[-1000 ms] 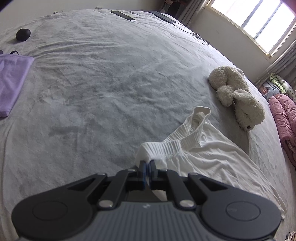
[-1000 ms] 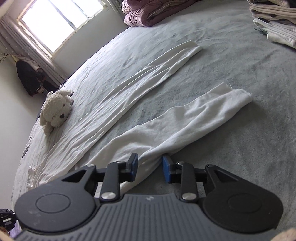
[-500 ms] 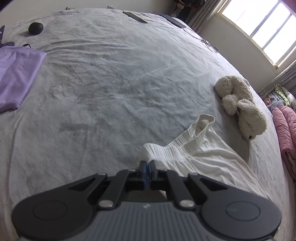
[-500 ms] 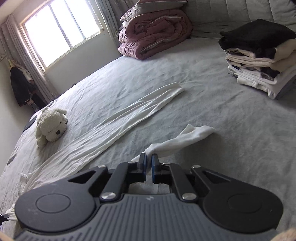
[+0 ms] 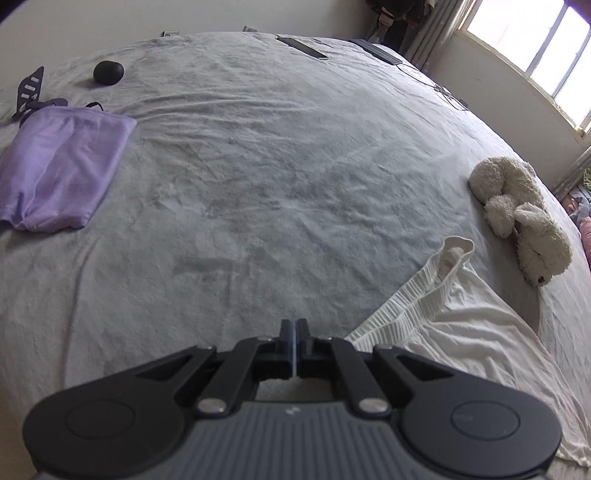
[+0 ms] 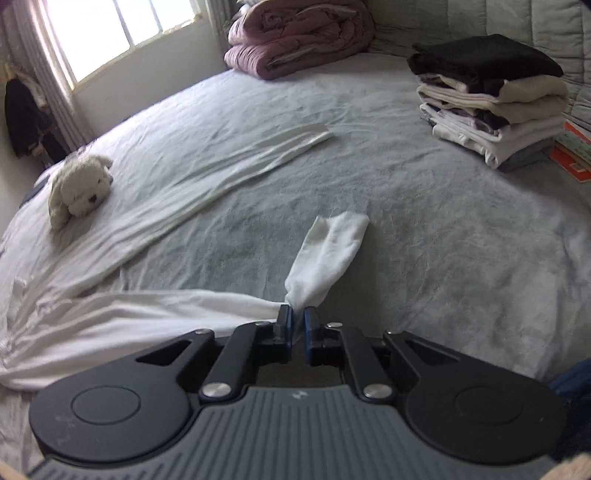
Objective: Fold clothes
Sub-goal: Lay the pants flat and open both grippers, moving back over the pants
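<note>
The right gripper (image 6: 298, 325) grasps a leg of the white trousers (image 6: 325, 254). Its blue pads sit a narrow gap apart with a bunched fold of the cloth pinched between them, and its jaws have just been opening slightly. Beyond the pads the hem end of that leg stands up off the bed (image 6: 424, 229) and spreads out like a fan, while the rest of the leg trails away to the left across the grey cover. The other leg lies flat and stretched out in a long strip toward the far side of the bed, its hem pointing at the folded stack.

The left gripper (image 5: 294, 334) is clenched, pads pressed together. Whether cloth is caught between them cannot be told, since the pads stand just left of the ribbed waistband and no fabric shows in the slit. The waistband of the white trousers (image 5: 436, 310) runs from beside this gripper up to a raised loop near the right edge of the bed (image 5: 258, 177).

A plush toy dog (image 5: 517, 218) lies just past that loop, close to the right edge under the window (image 6: 122, 33). A folded lilac garment (image 5: 62, 173) rests at the left edge, with a dark round object (image 5: 108, 72) behind it. In the right wrist view a stack of folded clothes (image 6: 491, 99) sits near the far right corner, and a rolled pink quilt (image 6: 299, 37) lies at the far edge.
</note>
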Available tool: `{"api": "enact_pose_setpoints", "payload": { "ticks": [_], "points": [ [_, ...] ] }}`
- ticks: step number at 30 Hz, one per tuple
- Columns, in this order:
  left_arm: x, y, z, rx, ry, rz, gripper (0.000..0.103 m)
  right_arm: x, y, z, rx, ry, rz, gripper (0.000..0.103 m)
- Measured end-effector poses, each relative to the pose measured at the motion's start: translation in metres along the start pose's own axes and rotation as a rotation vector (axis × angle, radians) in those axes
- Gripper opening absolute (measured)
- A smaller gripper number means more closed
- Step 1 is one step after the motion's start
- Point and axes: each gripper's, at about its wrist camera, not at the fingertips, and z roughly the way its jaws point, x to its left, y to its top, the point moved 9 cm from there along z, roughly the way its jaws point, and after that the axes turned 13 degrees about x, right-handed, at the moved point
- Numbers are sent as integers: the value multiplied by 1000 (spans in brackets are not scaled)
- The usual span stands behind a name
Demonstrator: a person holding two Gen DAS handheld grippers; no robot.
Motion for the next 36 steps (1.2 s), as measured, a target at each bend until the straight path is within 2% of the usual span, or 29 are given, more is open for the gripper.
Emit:
{"api": "enact_pose_setpoints", "payload": {
  "ticks": [2, 4, 7, 10, 14, 19, 21, 22, 24, 25, 29, 33, 36],
  "points": [
    [-7, -5, 2, 18, -38, 14, 1, -5, -8, 13, 61, -13, -24, 15],
    [-16, -11, 1, 21, -68, 43, 1, -10, -3, 5, 10, -22, -51, 15],
    [-32, -17, -2, 17, -100, 111, 1, -15, 25, -16, -85, -11, -120, 18],
    [-49, -24, -1, 21, -122, 179, 1, -16, 56, -15, -117, -11, -253, 63],
    [-71, -36, 3, 29, -125, 277, 2, -17, 90, 16, -92, -69, -420, 64],
    [-92, -51, 5, 46, -129, 377, 2, -23, 98, 58, 8, -71, -569, 64],
    [-100, -56, 7, 52, -134, 425, 2, -26, 95, 70, 43, -58, -619, 61],
    [-106, -59, 8, 56, -139, 451, 2, -27, 92, 72, 52, -37, -632, 55],
    [-116, -65, 10, 62, -134, 485, 2, -28, 86, 74, 66, -2, -656, 33],
    [-121, -69, 12, 64, -129, 500, 2, -28, 86, 72, 62, -3, -667, 6],
    [-141, -82, 16, 65, -114, 567, 2, -37, 94, 57, -10, -58, -615, 5],
    [-161, -98, 16, 53, -113, 636, 2, -72, 114, 21, -138, -100, -393, 4],
    [-177, -111, 16, 43, -116, 688, 2, -100, 118, 6, -161, -115, -267, 5]
  ]
}}
